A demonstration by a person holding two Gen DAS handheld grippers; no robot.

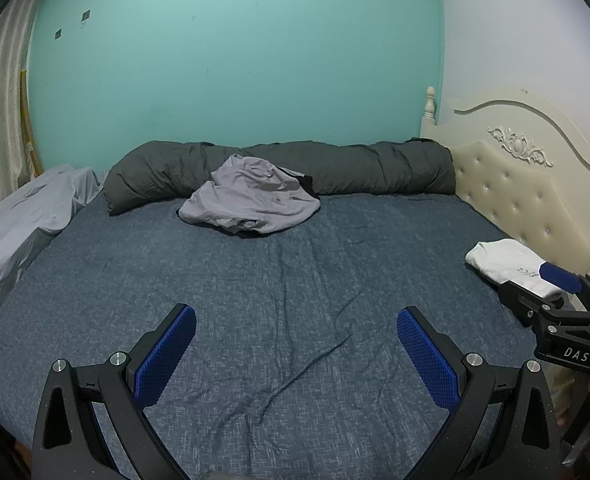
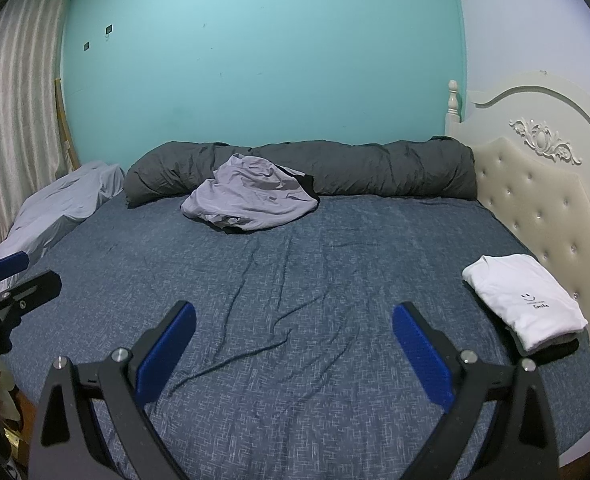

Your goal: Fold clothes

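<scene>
A crumpled pale grey garment (image 1: 251, 196) (image 2: 251, 196) lies in a heap at the far middle of the blue bed sheet (image 1: 275, 300) (image 2: 295, 280), with something black showing under it. A folded white T-shirt (image 1: 507, 264) (image 2: 525, 300) with a small printed mark rests on a dark folded piece by the headboard at the right. My left gripper (image 1: 295, 320) hovers open over the near part of the sheet, nothing between its blue pads. My right gripper (image 2: 293, 316) is likewise open and empty; in the left wrist view it (image 1: 551, 284) shows at the right edge, partly covering the white T-shirt.
A rolled dark grey duvet (image 1: 279, 168) (image 2: 303, 168) runs along the turquoise wall. Light grey bedding (image 1: 27, 220) (image 2: 59, 208) is piled at the far left by a striped curtain (image 2: 15, 100). A cream tufted headboard (image 1: 515, 192) (image 2: 535, 200) bounds the right side.
</scene>
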